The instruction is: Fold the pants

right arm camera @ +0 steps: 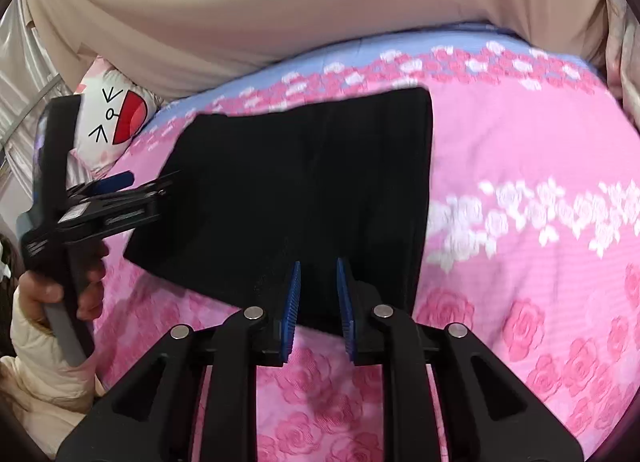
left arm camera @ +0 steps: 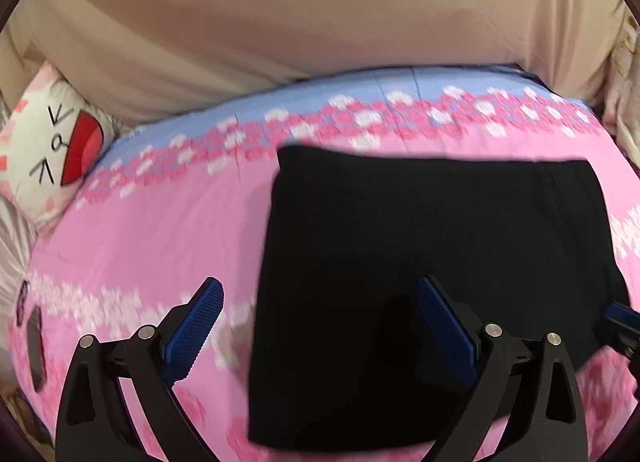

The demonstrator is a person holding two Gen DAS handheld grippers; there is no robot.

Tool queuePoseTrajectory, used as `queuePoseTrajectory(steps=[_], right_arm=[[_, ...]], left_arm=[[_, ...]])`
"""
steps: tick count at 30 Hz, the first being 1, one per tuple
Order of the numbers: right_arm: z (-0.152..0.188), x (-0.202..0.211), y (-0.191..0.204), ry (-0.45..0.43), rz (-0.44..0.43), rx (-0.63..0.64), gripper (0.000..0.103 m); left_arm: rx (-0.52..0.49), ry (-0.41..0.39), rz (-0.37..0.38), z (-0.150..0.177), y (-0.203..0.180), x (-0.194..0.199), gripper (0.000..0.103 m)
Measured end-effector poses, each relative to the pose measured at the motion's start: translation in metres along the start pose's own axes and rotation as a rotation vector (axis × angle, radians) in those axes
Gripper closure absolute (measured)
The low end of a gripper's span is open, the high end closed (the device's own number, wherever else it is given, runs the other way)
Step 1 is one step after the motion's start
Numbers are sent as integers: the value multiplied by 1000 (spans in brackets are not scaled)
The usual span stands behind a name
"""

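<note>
I am looking down along my left gripper (left arm camera: 320, 302), its jaws spread wide and gripping nothing, above the near left edge of the folded black pants (left arm camera: 432, 270) lying flat on the pink rose bedspread (left arm camera: 140, 222). My right gripper (right arm camera: 317, 286) is tilting down at their near edge, jaws slightly parted, pinching nothing. At ten o'clock a cartoon-face pillow (right arm camera: 110, 118) is lying; no writing is readable

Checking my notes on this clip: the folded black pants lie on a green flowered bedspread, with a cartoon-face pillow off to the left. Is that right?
Not quite: the bedspread is pink with roses and a blue band at its far edge, not green, as the right wrist view shows. The rest holds: the folded black pants lie on it, with the cartoon-face pillow off to the left.
</note>
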State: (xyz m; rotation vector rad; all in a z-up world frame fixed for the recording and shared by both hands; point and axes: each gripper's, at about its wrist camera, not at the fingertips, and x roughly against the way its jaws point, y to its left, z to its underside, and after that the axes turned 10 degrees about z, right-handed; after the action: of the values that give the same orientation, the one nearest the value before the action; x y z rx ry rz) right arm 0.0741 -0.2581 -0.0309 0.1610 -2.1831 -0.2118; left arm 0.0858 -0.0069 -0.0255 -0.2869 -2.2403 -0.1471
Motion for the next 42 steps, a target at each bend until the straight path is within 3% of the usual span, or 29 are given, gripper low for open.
queuePoseTrajectory(steps=[6,13,14,15,16,17,23,27,29,31,33,34,36,38,42], right_arm=[[11,12,-4,-8,-35,-35,85],[17,26,-6,-9,-28,-37,83],[20,33,-8,-21,7,-39,66],[22,38,-11,-33,34,-38,35],[25,44,-15,-48,58,-41,22],[28,49,-19,-64,78,-45,17],[35,38,-24,-23,91,-28,18],[35,13,-7,13,99,72,18],[32,-1,-2,15,111,88,18],[24,-11,-2,4,67,67,41],[19,-19,-4,1,75,46,60],[16,-22,-7,2,74,31,66],[13,-17,-11,-5,35,-13,83],[14,1,-11,-32,39,-27,90],[26,37,-16,-60,61,-66,96]], left_arm=[[-28,62,1,51,5,0,5],[92,83,124,61,41,20,6],[100,74,137,63,47,29,6],[106,66,153,65,53,37,6],[116,61,167,68,62,44,6],[130,63,172,70,68,46,6],[255,147,265,81,86,24,6],[225,171,338,75,71,6,6],[190,147,351,69,61,-3,6],[149,109,346,60,52,-12,6],[145,88,338,54,47,-17,13],[131,76,354,51,44,-18,31],[115,69,348,47,40,-13,53],[91,63,344,46,40,1,82],[95,91,378,58,46,23,86]])
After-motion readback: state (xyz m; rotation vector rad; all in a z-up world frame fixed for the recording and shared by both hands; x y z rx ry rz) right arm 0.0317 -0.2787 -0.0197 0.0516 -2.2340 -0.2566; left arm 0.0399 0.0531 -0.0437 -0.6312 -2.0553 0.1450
